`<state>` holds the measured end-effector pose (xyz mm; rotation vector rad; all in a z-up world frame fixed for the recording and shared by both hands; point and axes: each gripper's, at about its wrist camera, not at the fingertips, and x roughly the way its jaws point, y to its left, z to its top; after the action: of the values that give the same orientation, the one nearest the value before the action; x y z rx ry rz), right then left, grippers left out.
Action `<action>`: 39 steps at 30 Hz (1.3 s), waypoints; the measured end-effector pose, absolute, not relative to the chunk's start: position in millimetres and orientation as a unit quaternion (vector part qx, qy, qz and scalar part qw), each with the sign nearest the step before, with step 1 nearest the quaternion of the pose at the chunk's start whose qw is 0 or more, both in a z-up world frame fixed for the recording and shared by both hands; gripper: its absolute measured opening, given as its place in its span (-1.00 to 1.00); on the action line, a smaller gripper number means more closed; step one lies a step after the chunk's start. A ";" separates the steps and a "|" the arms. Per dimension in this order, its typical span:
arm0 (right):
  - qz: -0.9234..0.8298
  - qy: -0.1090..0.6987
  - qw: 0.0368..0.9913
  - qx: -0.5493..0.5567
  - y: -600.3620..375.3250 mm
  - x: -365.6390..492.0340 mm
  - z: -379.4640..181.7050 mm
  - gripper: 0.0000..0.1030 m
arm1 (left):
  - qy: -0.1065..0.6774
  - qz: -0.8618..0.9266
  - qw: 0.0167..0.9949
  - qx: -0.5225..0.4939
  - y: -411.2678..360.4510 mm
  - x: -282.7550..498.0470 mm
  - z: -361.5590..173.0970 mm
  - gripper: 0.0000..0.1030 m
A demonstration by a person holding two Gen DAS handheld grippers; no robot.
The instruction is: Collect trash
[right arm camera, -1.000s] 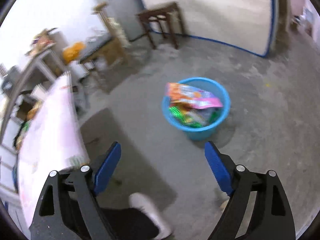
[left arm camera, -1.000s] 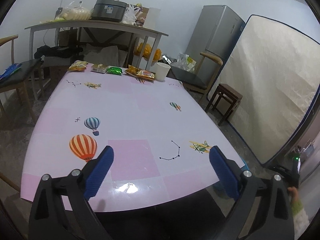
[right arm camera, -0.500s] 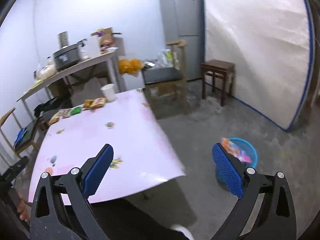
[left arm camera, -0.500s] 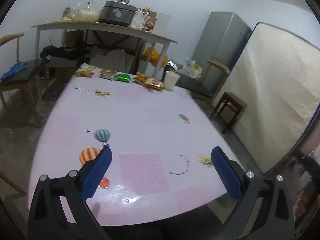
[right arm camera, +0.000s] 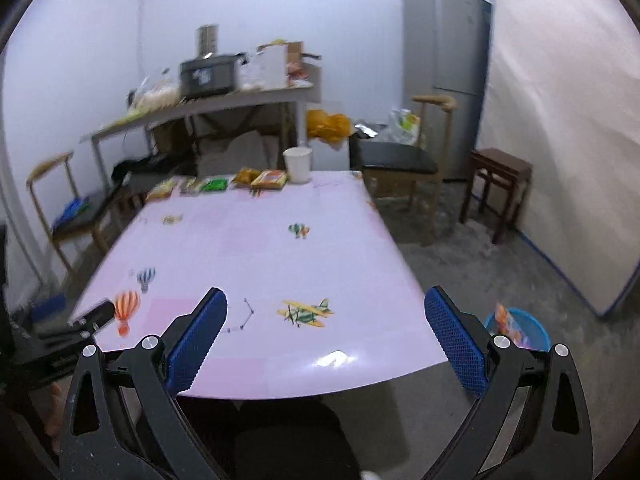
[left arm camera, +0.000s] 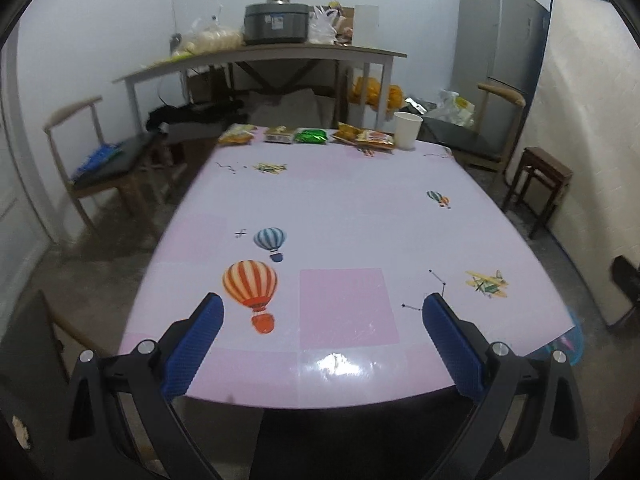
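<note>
Both grippers, left [left arm camera: 320, 344] and right [right arm camera: 326, 344], spread empty; right has swung from bin [right arm camera: 532, 330] back toward wrappers [right arm camera: 216, 183]: next pickup.

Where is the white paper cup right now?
The white paper cup stands at the table's far edge, right end of the snack packets' row, beside the orange packet.

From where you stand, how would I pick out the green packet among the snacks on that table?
Look to the far edge of the pink table, where a row of snack packets ends at a white paper cup. The green packet lies mid-row, third from the left. It is the only shiny green one; its neighbours are yellow and orange.
</note>
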<state>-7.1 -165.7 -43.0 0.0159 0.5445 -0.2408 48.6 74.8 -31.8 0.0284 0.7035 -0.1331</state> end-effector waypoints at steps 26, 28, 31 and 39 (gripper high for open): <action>-0.162 0.357 0.920 0.006 -194.3 -50.4 -72.1 0.85 | 0.434 -0.047 0.900 0.012 11.8 16.6 -47.3 0.89; -0.160 0.363 0.918 0.011 -192.3 -49.9 -75.9 0.85 | 0.432 -0.049 0.900 0.018 11.2 14.5 -46.2 0.89; -0.162 0.368 0.916 0.005 -189.9 -49.5 -79.3 0.85 | 0.435 -0.050 0.898 0.028 11.3 9.1 -45.6 0.89; -0.165 0.376 0.912 0.017 -196.1 -47.0 -78.9 0.85 | 0.437 -0.038 0.898 0.030 14.9 3.3 -47.2 0.89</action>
<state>-47.0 -196.1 -78.9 0.0342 0.7755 -0.3403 3.3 14.9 -47.2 0.0618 0.9060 -0.0793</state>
